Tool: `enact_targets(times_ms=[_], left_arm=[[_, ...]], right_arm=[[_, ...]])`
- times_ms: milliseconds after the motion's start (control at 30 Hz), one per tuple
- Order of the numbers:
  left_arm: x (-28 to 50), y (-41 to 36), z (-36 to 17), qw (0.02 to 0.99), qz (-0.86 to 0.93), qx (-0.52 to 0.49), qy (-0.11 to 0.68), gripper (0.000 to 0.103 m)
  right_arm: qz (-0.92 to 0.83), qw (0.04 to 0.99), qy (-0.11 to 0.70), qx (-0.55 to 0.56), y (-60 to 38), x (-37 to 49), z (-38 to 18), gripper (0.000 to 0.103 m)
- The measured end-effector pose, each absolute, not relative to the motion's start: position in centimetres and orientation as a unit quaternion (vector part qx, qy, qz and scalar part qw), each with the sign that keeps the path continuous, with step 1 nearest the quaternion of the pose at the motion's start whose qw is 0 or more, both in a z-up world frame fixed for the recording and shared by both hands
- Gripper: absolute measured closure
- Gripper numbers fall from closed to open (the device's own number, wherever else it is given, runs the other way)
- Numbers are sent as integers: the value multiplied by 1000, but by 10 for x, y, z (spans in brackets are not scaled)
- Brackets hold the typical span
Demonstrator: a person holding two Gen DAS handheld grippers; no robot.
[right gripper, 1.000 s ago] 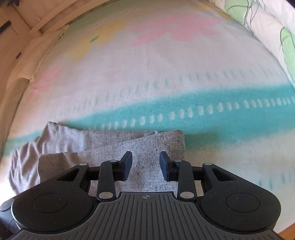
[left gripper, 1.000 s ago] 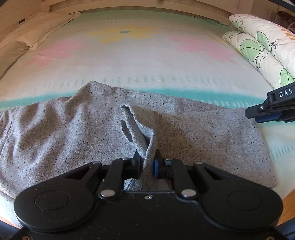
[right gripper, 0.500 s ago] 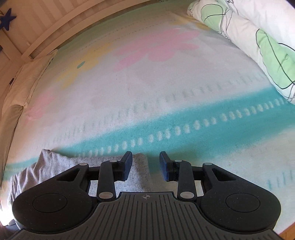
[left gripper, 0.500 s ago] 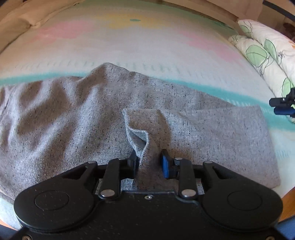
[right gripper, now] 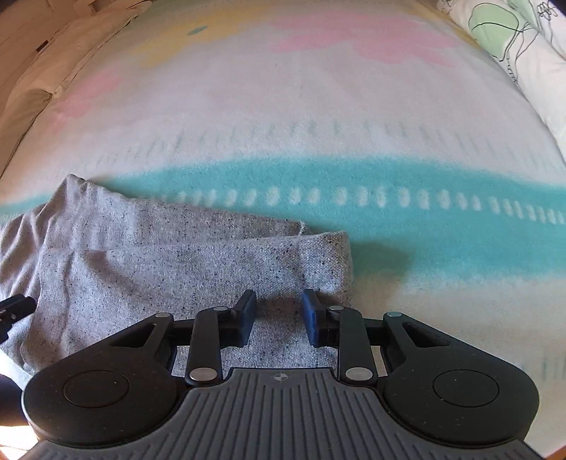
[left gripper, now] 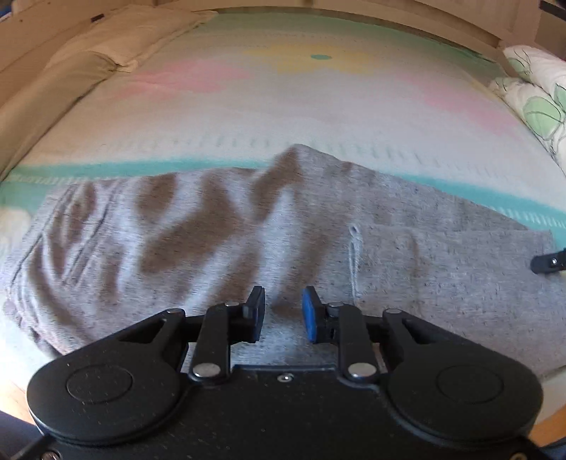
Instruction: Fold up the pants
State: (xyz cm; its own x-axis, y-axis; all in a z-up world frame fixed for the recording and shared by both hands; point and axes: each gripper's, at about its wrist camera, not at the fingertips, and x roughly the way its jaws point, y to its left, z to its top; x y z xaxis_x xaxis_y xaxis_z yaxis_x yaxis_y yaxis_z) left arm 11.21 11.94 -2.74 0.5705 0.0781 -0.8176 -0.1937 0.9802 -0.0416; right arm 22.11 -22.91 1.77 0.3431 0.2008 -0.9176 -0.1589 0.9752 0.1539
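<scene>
Grey flecked pants [left gripper: 177,230] lie across the near side of the bed, wrinkled on the left, with one leg folded over itself on the right. My left gripper [left gripper: 282,308] hovers over their middle; its jaws are closing, with only flat cloth below the gap and nothing pinched. In the right wrist view the folded leg end [right gripper: 311,258] of the pants [right gripper: 159,262] lies just ahead of my right gripper [right gripper: 279,306], whose jaws are also closing on nothing. Each gripper's tip shows at the edge of the other's view: the right gripper [left gripper: 548,262] and the left gripper [right gripper: 14,308].
The bed carries a pale blanket [left gripper: 318,106] with pink and yellow flowers and a teal stripe [right gripper: 424,205]. Floral pillows [left gripper: 537,99] lie along the right, beige pillows [left gripper: 70,78] at the far left. A wooden bed frame [left gripper: 389,21] runs behind.
My left gripper let go of the pinched fold, which now lies flat, and moved left. My right gripper swung away over the blanket and came back down over the leg end.
</scene>
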Motion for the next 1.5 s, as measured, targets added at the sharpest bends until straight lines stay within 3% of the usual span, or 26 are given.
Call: enact_targets(times_ms=[200, 400, 533, 867, 1033, 1133, 1200, 1400, 1500], left_arm=[[95, 91, 3, 908, 19, -59, 414, 69], [90, 58, -27, 866, -22, -38, 498, 63], [78, 56, -27, 871, -17, -18, 490, 55], [75, 158, -10, 852, 93, -169, 487, 54], [64, 201, -13, 842, 147, -205, 477, 54], [57, 219, -12, 841, 166, -210, 469, 54], [54, 230, -11, 843, 172, -214, 462, 53], [42, 262, -11, 844, 179, -228, 451, 44], [36, 272, -19, 841, 188, -232, 452, 34]], right_arm=[[134, 829, 542, 30, -230, 207, 39, 75], [175, 790, 587, -17, -209, 193, 24, 75], [178, 785, 590, -60, -198, 185, 20, 74], [263, 837, 480, 5, -138, 174, 67, 74], [274, 823, 498, 16, -86, 179, 57, 74], [298, 802, 518, 13, -58, 185, 46, 91], [311, 793, 524, 14, -44, 190, 43, 92], [285, 809, 514, 26, -17, 215, 32, 94], [268, 810, 521, 35, -9, 229, 22, 94]])
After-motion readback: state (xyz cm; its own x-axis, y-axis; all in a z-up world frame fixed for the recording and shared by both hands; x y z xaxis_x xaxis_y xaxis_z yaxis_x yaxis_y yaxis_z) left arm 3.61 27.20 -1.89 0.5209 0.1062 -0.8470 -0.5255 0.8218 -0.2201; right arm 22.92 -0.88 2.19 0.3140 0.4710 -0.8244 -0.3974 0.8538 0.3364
